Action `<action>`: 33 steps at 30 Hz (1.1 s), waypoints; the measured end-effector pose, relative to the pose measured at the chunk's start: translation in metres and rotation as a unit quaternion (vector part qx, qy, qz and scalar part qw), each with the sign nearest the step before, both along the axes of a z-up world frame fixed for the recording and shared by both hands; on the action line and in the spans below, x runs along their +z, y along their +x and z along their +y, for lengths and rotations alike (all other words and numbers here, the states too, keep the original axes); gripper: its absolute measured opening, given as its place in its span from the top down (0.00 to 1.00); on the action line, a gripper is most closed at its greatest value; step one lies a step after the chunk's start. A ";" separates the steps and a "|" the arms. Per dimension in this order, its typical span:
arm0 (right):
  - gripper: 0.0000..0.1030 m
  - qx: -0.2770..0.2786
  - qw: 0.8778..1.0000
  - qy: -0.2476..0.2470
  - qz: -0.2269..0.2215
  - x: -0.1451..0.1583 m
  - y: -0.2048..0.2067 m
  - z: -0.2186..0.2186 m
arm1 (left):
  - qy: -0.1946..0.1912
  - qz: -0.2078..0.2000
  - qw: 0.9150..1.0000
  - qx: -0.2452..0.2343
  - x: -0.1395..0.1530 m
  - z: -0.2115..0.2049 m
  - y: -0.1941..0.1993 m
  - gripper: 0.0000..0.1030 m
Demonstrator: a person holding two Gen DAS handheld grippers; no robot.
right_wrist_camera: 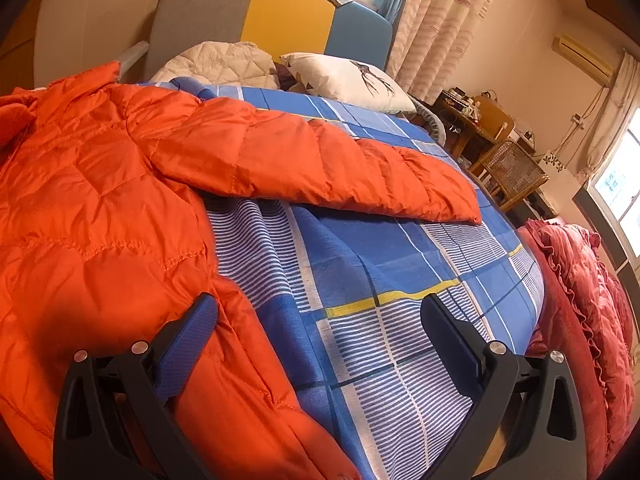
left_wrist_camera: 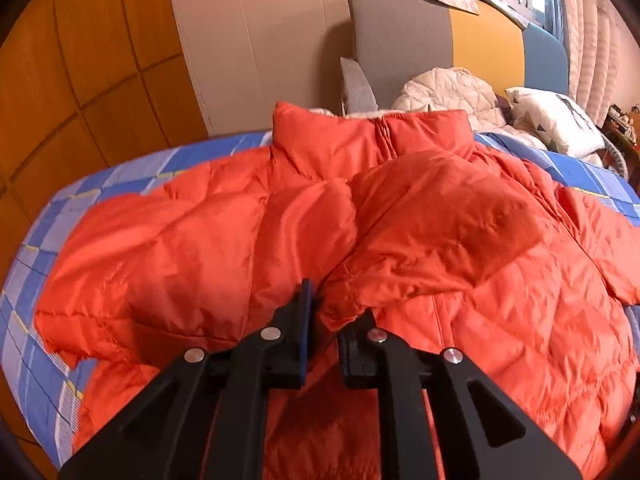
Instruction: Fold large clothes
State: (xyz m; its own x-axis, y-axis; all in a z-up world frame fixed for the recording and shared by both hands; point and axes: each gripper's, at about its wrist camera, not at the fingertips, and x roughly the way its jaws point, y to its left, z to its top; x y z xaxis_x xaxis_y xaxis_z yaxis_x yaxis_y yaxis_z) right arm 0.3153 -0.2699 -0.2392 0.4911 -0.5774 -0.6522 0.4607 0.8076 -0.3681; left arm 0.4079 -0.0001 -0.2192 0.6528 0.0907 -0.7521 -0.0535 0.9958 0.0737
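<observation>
An orange puffer jacket (left_wrist_camera: 240, 232) lies spread on a bed with a blue checked sheet (left_wrist_camera: 36, 280), collar at the far side. One sleeve (left_wrist_camera: 432, 232) is folded across the chest. My left gripper (left_wrist_camera: 325, 312) is shut on that sleeve's cuff, just above the jacket front. In the right wrist view the jacket body (right_wrist_camera: 92, 216) fills the left side and its other sleeve (right_wrist_camera: 320, 168) stretches out flat to the right over the sheet (right_wrist_camera: 380, 280). My right gripper (right_wrist_camera: 320, 320) is open and empty, low over the jacket's side edge and the sheet.
A cream quilted garment (right_wrist_camera: 224, 64) and a white pillow (right_wrist_camera: 344, 80) lie at the head of the bed by a grey, yellow and blue headboard (right_wrist_camera: 280, 16). A red quilt (right_wrist_camera: 580, 280) lies along the bed's right side. A wicker chair (right_wrist_camera: 512, 172) and desk stand beyond.
</observation>
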 end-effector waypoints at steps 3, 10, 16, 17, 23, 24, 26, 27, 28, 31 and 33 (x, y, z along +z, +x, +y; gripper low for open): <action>0.03 0.000 1.000 -0.002 0.002 0.000 0.000 0.001 | -0.025 0.005 1.000 0.001 0.003 0.011 -0.014 0.74; 0.03 0.002 1.000 -0.018 0.006 0.000 0.000 0.005 | -0.059 0.006 0.998 0.015 0.007 0.037 -0.040 0.65; 0.03 0.003 1.000 -0.027 0.007 -0.001 0.001 0.006 | -0.072 -0.006 0.997 0.013 0.016 0.043 -0.057 0.49; 0.03 0.003 1.000 -0.029 0.008 -0.001 0.001 0.007 | -0.079 -0.009 0.997 0.014 0.018 0.045 -0.060 0.48; 0.03 0.010 0.999 -0.031 0.012 0.009 0.004 0.006 | -0.104 -0.057 0.993 0.021 0.038 0.070 -0.096 0.20; 0.03 0.011 0.999 -0.030 0.004 0.015 0.003 0.006 | -0.091 -0.066 0.993 0.031 0.041 0.077 -0.102 0.20; 0.03 0.017 0.999 -0.027 -0.010 0.026 0.003 0.008 | -0.043 -0.075 0.993 0.074 0.040 0.089 -0.111 0.19; 0.03 0.020 0.999 -0.026 -0.015 0.030 0.004 0.010 | -0.014 -0.068 0.991 0.112 0.037 0.099 -0.114 0.19; 0.03 0.027 0.999 -0.021 -0.021 0.035 0.006 0.012 | -0.004 -0.055 0.987 0.148 0.032 0.113 -0.115 0.19; 0.03 0.062 0.997 0.003 -0.036 0.047 0.018 0.026 | -0.009 -0.023 0.978 0.206 0.013 0.143 -0.115 0.21; 0.03 0.098 0.994 0.017 -0.039 0.053 0.029 0.040 | -0.008 -0.003 0.974 0.225 -0.003 0.158 -0.111 0.21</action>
